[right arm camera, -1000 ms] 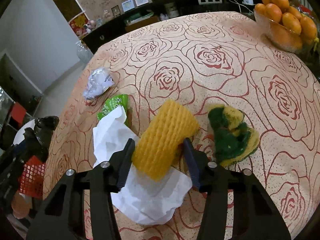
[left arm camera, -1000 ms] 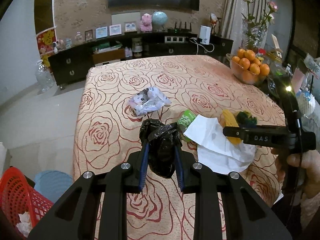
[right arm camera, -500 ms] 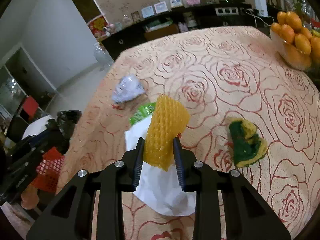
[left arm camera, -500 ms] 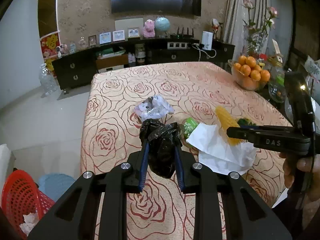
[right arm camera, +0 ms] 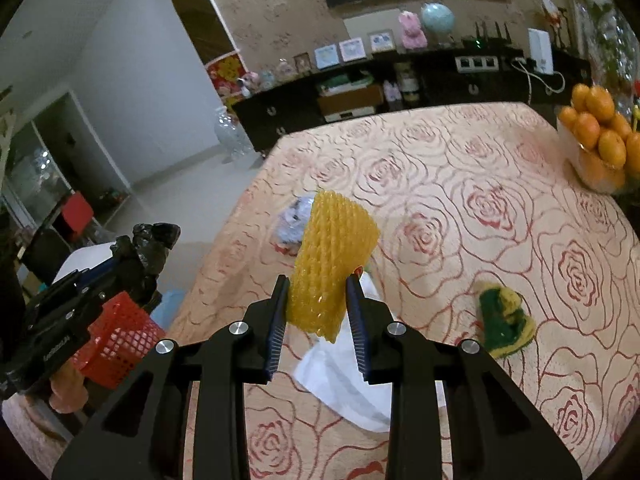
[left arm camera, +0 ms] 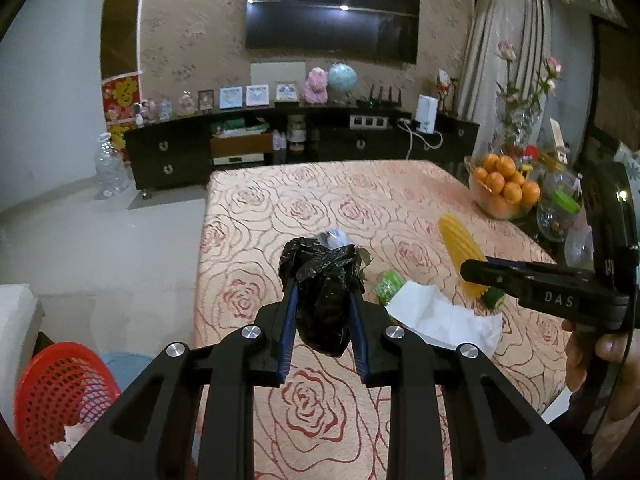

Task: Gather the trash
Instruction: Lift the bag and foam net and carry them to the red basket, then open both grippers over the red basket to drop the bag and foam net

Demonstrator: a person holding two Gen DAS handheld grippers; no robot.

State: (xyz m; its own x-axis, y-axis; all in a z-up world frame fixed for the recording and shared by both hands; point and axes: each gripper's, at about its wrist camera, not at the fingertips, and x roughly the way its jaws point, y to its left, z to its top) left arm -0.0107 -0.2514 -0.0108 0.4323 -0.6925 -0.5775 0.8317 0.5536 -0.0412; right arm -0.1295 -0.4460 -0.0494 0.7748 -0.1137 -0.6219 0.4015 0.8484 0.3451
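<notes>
- The red basket (left arm camera: 60, 396) sat on the floor at far left, beside the counter (left arm camera: 320, 208), with crumpled scraps already in it; it looked the likely bin for the trash.
- The left gripper (left arm camera: 322, 308) had its jaws clamped on a crumpled black plastic bag (left arm camera: 322, 284), held clear above the counter's rose-patterned cloth.
- Just beyond the bag, a grey-white wrapper (right arm camera: 290, 226) lay on the counter, uncollected.
- A green packet (left arm camera: 387, 286) and a white tissue (left arm camera: 436, 316) lay touching one another near the counter's front edge.
- The right gripper (right arm camera: 316, 304) had its jaws closed on a yellow foam net sleeve (right arm camera: 330, 256), lifted off the counter above the tissue.
- A green-and-yellow scrap (right arm camera: 504, 320) rested on the cloth to the right of the tissue.
- A bowl of oranges (right arm camera: 600, 148) stood at the far right edge, well apart from the trash.
- Risks, as I judged them: the springy net might squirm out of a shallow pinch during the carry; the slack bag could snag or slip; both tools converging on one basket might knock together; a release off to one side would drop trash on the floor.
</notes>
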